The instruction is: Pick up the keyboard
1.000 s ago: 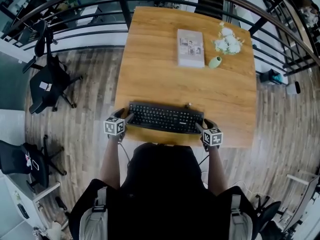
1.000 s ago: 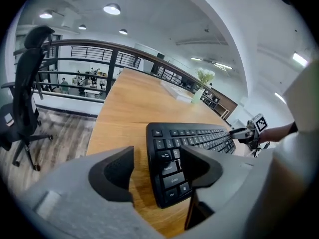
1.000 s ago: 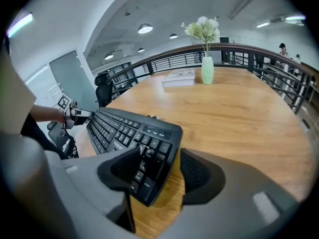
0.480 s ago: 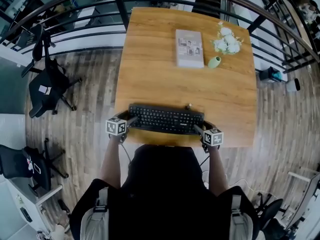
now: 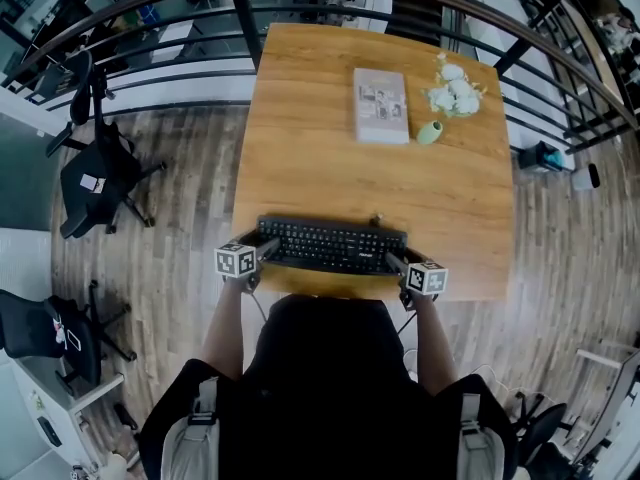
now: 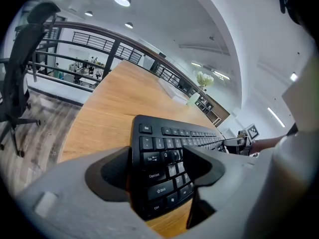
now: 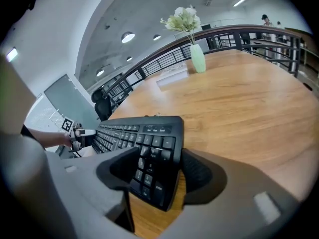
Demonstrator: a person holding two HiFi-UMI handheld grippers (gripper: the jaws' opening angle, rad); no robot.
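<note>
The left gripper (image 6: 157, 171) has its jaws spread wide, and they have just been opening. The left end of the black keyboard (image 5: 332, 246) sits between them. In the left gripper view, one jaw stands by the keyboard's edge at the lower left. The other jaw stands over the keys at the lower middle.

The right gripper (image 7: 159, 171) is spread wide too, and its jaws have also just been opening. The right end of the keyboard sits between them, low in the middle of the right gripper view.

In the head view, the two grippers are just below the middle of the frame, one at each end of the keyboard. Each has a marker cube (image 5: 235, 261) on it.

The keyboard lies on the wooden counter (image 5: 330, 178), close to the counter's bottom edge, and runs from left to right.

Higher in the frame, a thin book (image 5: 381, 105) lies flat on the counter. Just to its right is a small green vase (image 5: 430, 132), with white flowers (image 5: 455, 93) above it.

A wood floor (image 5: 180, 218) goes around the counter. A dark railing (image 5: 190, 38) curves along the top. Two black chairs (image 5: 95, 173) stand at the left.
</note>
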